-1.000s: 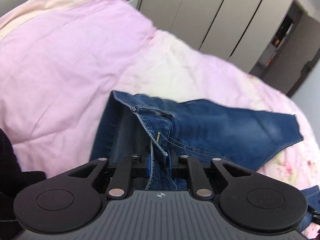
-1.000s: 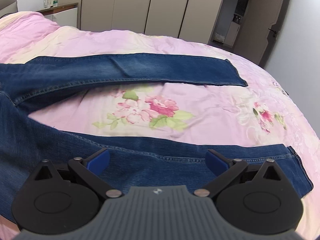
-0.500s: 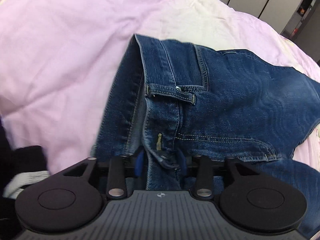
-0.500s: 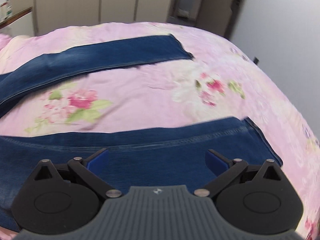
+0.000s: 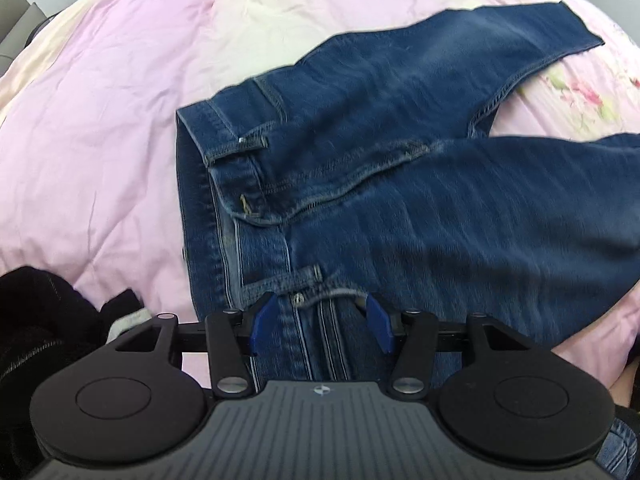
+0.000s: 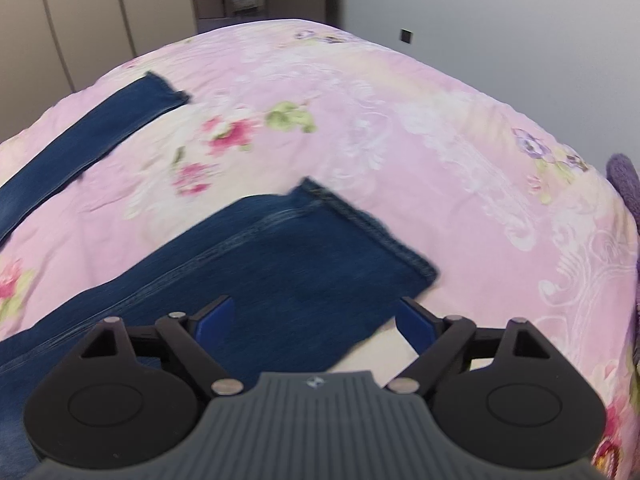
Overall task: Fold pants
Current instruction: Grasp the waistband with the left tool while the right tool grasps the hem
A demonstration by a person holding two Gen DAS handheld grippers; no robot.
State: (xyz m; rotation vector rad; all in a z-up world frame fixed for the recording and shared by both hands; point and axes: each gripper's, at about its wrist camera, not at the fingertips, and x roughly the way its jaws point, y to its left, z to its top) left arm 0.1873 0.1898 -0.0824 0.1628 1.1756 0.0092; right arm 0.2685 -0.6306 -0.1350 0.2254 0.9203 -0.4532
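Blue jeans point(image 5: 400, 184) lie spread on a pink floral bedspread point(image 5: 100, 120), waistband toward me in the left wrist view, both legs running off to the right. My left gripper point(image 5: 318, 322) hovers over the waistband near a belt loop; its jaws are opening, denim lies between the blue pads point(image 5: 262, 318) and they do not press on it. In the right wrist view the near leg's hem end point(image 6: 320, 248) lies just ahead of my right gripper point(image 6: 316, 320). Its jaws are closing but stand wide, with the leg's edge between them, ungripped. The far leg point(image 6: 92, 128) lies at upper left.
A dark garment point(image 5: 40, 328) lies at the bed's near left edge. Wardrobe doors point(image 6: 100, 20) stand behind the bed, a grey wall point(image 6: 500, 20) to the right. A purple fuzzy thing point(image 6: 624, 184) sits at the bed's right edge.
My left gripper let go of the waistband fly and opened, shifting along the waistband. My right gripper travelled along the near leg to its hem end and narrowed slightly.
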